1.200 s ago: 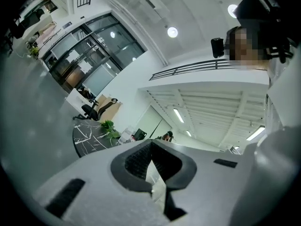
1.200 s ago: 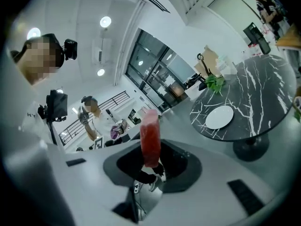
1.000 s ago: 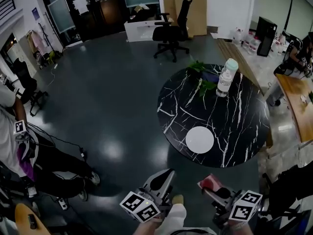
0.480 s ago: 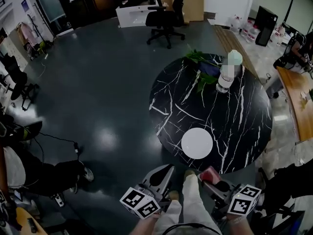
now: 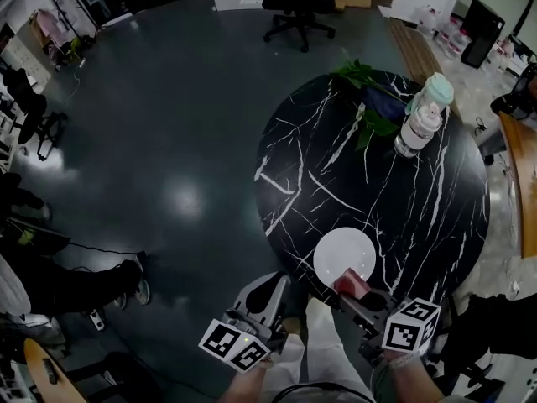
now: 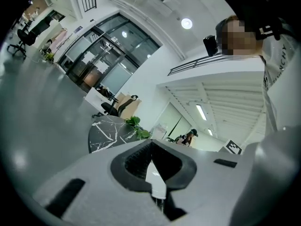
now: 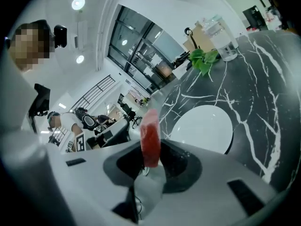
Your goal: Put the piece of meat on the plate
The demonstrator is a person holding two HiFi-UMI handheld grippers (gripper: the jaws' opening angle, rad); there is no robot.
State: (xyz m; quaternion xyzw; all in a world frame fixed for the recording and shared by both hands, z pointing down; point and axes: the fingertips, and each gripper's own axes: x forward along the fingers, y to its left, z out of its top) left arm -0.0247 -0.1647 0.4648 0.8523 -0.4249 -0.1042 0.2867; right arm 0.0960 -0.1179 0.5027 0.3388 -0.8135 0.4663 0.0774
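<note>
Closer to plate (image 5: pixel 339 248), meat (image 5: pixel 350 283), still clamped

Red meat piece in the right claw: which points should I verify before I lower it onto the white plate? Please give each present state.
1. Red meat piece pinched in right claw: ok.
2. Round white plate bare: ok.
3. Meat over plate centre: not ok, it appears over the near rim.
4. Clear plastic bottle and green leaves far from the plate on the black marble table: ok.
5. Left claw empty, off the table: ok.
</note>
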